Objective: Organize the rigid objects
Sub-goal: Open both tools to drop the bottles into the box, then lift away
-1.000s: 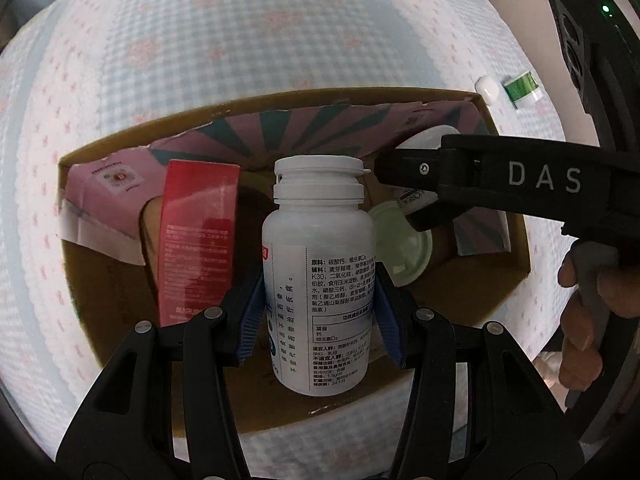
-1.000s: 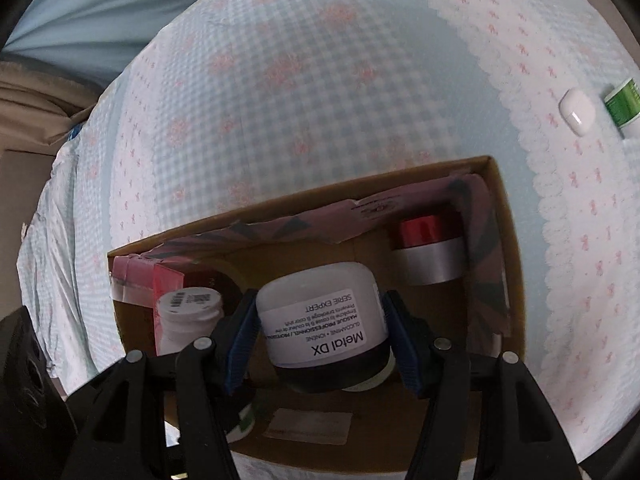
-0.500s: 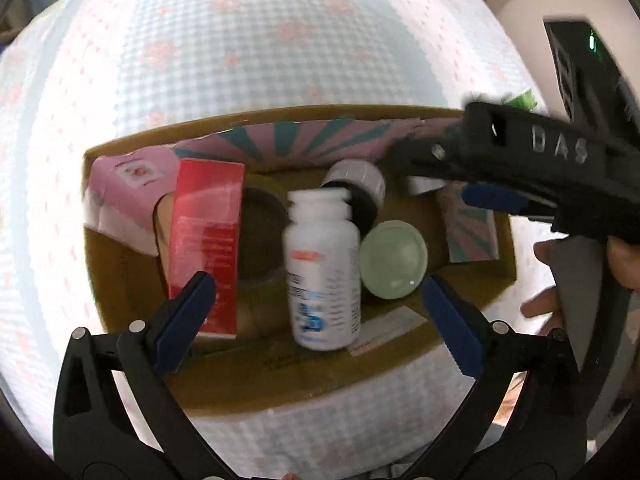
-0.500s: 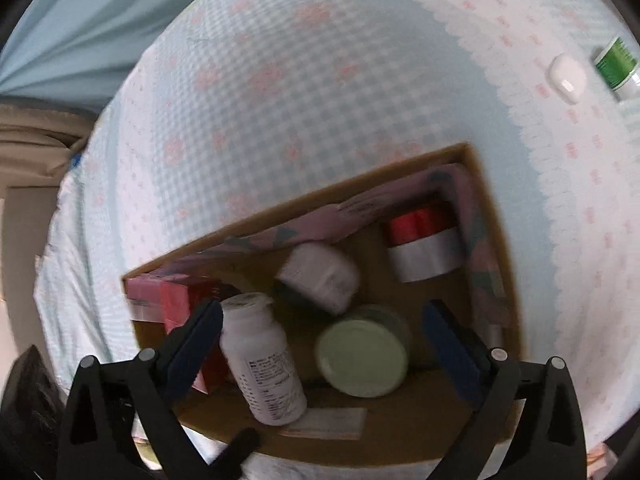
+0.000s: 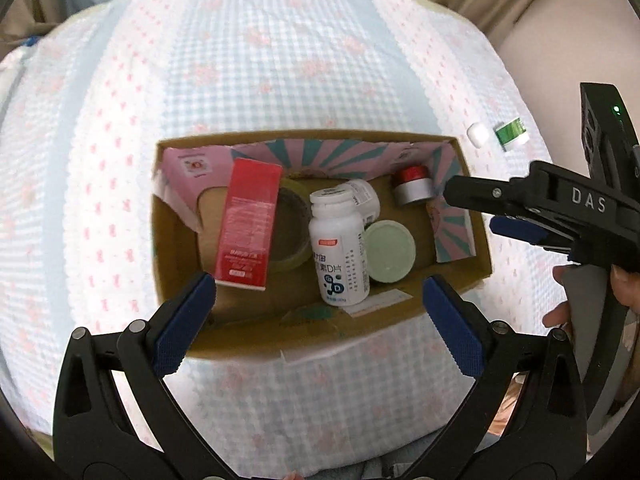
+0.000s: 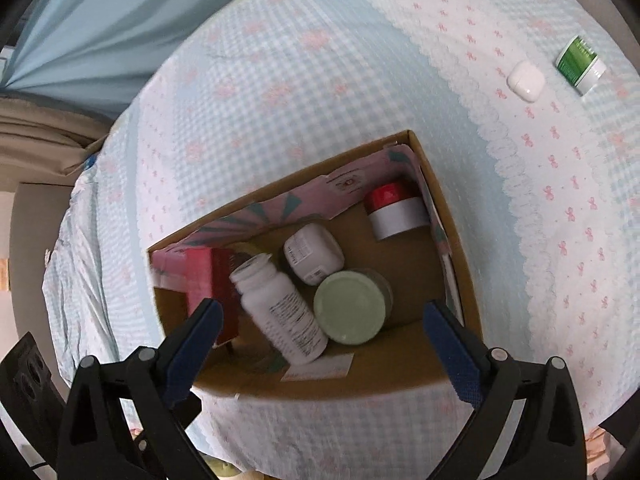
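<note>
White bottle [image 5: 340, 246] lies inside the cardboard box [image 5: 460, 284], beside the green-lidded jar [image 5: 390, 251]. We record left gripper [image 5: 318, 320] and right gripper [image 6: 324, 344] spread wide, holding nothing.

Hidden and unclear parts inside the cardboard box [image 5: 456, 295]

The red carton [image 5: 247, 224] covers part of the tape roll [image 5: 294, 232]; the white bottle [image 5: 339, 248] hides most of the small white jar [image 5: 366, 199], and its label print is too small to read.

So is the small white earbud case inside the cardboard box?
No, the small white earbud case lies on the checked cloth outside the cardboard box, beside a green-labelled container.
</note>
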